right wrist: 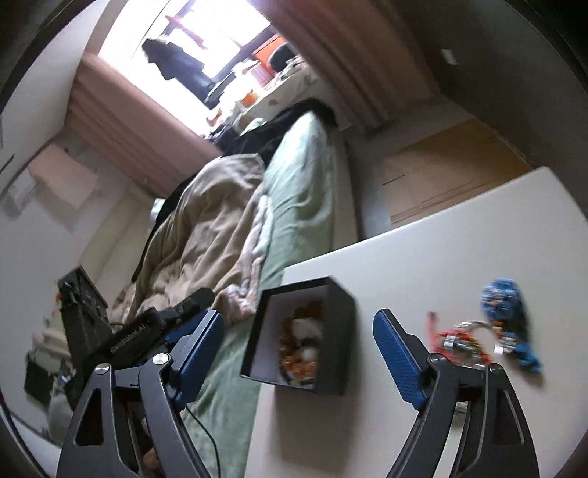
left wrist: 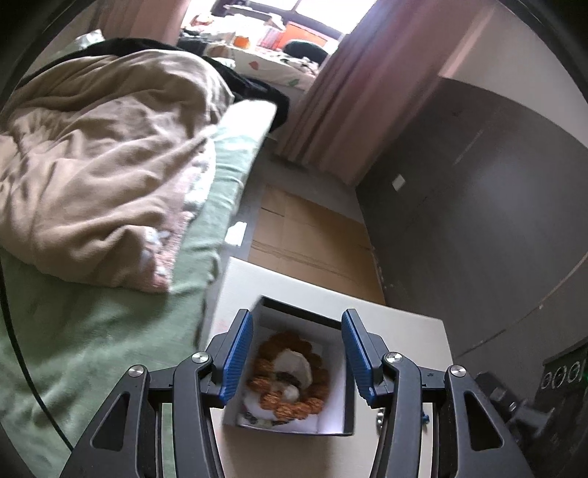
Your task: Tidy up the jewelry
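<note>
Daylight comes in from the window (left wrist: 279,22), which is blown out to white in both views. The room below stays dim and muted. Fisheye bending curves the edges into a dark rim. The right view is smeared, worst at the blue jewelry (right wrist: 503,316) on the desk (right wrist: 459,235).

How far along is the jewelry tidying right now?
Partly done. An orange beaded piece already lies inside the black box. Neither the left gripper nor the right gripper holds anything; both are open. Still left on the white table: the red bracelet and the blue piece.
</note>
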A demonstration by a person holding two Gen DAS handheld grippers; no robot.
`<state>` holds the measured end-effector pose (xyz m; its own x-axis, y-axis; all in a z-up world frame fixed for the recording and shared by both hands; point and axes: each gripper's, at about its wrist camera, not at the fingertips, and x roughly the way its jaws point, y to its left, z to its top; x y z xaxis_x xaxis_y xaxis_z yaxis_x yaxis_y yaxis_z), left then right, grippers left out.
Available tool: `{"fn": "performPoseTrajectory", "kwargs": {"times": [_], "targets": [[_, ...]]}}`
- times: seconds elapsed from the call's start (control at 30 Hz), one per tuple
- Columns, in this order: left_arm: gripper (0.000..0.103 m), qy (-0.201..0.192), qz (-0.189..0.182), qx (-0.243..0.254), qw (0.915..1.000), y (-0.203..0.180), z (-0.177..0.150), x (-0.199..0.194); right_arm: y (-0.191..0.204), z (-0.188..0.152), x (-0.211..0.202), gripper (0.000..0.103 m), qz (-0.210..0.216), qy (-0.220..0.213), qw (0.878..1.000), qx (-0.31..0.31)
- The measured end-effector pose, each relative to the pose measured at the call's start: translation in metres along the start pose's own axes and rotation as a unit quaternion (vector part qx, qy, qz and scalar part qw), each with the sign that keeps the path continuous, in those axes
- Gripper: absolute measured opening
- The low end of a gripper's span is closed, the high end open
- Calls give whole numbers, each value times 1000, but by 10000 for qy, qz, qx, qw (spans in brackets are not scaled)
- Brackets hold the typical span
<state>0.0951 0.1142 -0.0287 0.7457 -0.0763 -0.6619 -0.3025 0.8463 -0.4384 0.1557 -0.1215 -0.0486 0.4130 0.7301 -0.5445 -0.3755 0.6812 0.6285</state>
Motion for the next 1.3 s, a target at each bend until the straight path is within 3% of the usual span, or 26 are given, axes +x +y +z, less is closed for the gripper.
{"fn": "performPoseTrajectory", "kwargs": {"times": [0.2, 0.27, 0.4, 0.47, 1.03, 1.23, 1.3], "targets": [[53, 49, -199, 240, 9995, -24, -11, 6, -25, 7, -45, 85, -242, -401, 9985, 293], [56, 46, -275, 372, 9989, -33, -15, 8, -31, 8, -54, 94, -332, -469, 9977, 365], [87, -45, -397, 498, 9980, -48, -20, 6, -40, 7, -69, 97, -530, -582, 9956, 501], [92, -108, -460, 576, 9972, -56, -23, 5, -48, 4, -76, 97, -599, -605, 9945, 608], [94, 457, -799, 1333, 9868, -112, -61, 25, -95, -17, -132, 97, -1471, -872, 9794, 1075], [94, 702, -811, 1531, 9824, -124, -74, 36, -106, -17, -132, 97, -1758, -708, 9753, 1131], [90, 795, -773, 1555, 9816, -126, -77, 42, -112, -18, -133, 95, -1745, -645, 9750, 1217]]}}
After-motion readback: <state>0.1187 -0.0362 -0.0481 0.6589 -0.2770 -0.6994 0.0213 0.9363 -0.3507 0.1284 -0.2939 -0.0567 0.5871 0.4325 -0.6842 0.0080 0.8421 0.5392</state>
